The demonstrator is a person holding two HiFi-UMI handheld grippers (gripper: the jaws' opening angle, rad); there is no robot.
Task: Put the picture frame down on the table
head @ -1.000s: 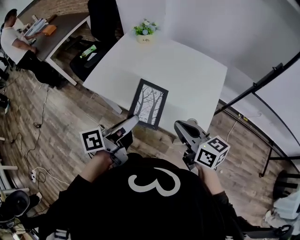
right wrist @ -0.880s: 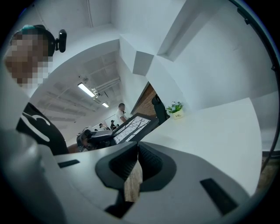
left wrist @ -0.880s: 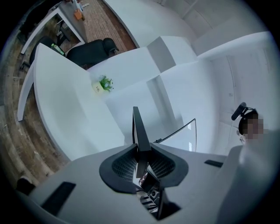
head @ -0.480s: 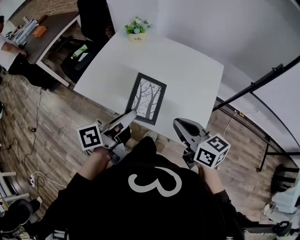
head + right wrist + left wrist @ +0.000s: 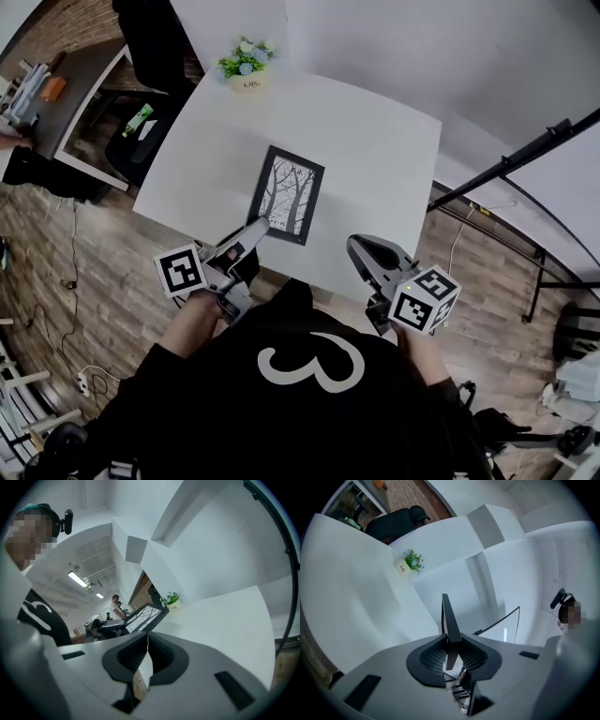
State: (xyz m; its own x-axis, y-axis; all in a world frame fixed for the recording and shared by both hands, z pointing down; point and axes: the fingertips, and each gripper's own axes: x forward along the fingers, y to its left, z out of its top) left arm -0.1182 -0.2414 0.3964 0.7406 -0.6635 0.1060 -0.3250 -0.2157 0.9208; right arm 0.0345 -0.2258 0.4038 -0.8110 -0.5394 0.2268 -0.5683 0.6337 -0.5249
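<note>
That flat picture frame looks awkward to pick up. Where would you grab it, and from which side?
Probably by its thin black border at the near corner, coming in from the person's side. The picture frame is flat and wide, so only its edge fits between two jaws. The left gripper is shut on exactly that edge.

Head view: high overhead, steeply down on surface point(image 5: 375, 141). Left gripper view: low, close, along surface toward flower pot point(image 5: 404, 566). Right gripper view: low, across surface. All three share flower pot.
</note>
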